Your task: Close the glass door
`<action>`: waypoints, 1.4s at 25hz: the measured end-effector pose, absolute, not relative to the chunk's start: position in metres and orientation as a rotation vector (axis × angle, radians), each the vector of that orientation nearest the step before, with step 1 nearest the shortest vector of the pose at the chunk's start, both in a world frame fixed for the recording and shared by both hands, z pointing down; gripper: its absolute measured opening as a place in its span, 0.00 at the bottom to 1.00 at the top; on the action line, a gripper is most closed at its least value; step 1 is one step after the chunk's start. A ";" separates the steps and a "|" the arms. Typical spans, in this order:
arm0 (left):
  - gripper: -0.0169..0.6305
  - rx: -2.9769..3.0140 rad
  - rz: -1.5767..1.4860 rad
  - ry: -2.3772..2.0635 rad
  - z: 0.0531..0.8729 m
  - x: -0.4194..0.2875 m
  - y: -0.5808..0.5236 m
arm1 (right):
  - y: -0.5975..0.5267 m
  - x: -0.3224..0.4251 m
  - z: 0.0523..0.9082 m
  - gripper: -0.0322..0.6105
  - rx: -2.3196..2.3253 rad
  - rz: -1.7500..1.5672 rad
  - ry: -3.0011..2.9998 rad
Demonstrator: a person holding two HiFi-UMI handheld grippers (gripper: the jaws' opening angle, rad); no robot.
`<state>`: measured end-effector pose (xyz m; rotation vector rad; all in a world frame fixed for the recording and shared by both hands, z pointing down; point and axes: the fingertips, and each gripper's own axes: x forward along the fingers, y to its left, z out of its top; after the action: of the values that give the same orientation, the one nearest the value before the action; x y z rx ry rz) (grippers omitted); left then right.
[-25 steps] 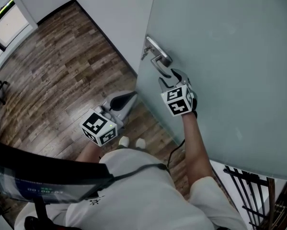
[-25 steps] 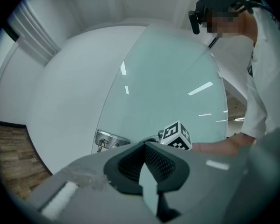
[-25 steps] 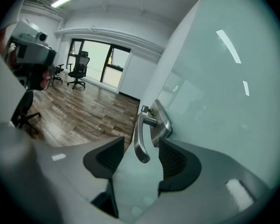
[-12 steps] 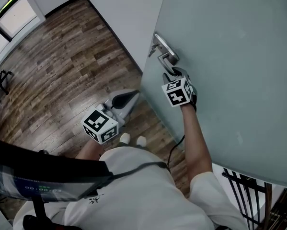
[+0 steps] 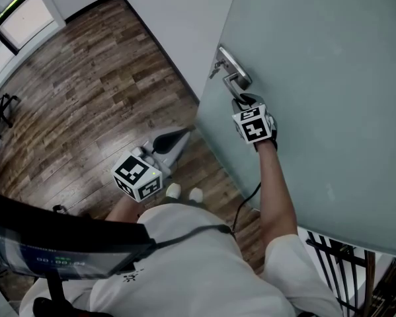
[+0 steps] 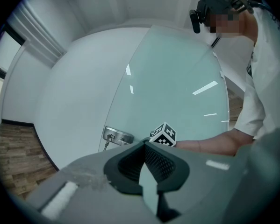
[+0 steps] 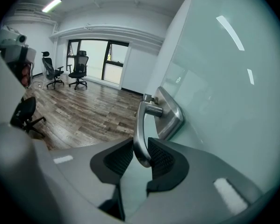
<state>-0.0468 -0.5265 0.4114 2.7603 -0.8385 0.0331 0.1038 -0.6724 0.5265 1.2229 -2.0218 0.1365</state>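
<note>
Okay so, starting at the left: the left gripper hangs low over the wood floor in front of the person, pointing level, with its jaws together and nothing in them. My guess is it's just parked out of the way, since swinging a door only needs one hand and it's well apart from the glass.

Next over is the white wall, and the free edge of the glass door stands out from it. To me that means the door is open and hasn't been swung home yet.

The door handle sits right by that free edge, with a small key in the lock just above it. Makes sense to grab there, because the far edge from the hinges gives the easiest pull.

The right gripper comes up at the handle from below, tilted downward. Its jaws have just been closing, and in the right gripper view the hanging end of the handle sits between the pads, with both pads pressed against it. So it's clamped on the handle, probably low on the lever so the grip can't slide off when the door gets drawn round.

Next bit, I reckon, is a steady pull along the door's arc without twisting the lever
</note>
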 end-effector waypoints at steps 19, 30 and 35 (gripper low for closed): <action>0.04 2.763 0.031 -0.856 0.409 -0.064 -0.522 | -0.662 0.096 0.522 0.19 1.187 0.140 -2.062; 0.03 2.777 0.017 -0.823 0.410 -0.068 -0.514 | -0.635 0.067 0.523 0.20 1.151 0.103 -2.092; 0.04 2.771 0.010 -0.821 0.413 -0.078 -0.504 | -0.619 0.054 0.520 0.21 1.137 0.084 -2.109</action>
<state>-0.0779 -0.5043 0.4133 2.7710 -0.8214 0.0104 0.0537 -0.6193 0.5201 1.1373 -2.1093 0.0838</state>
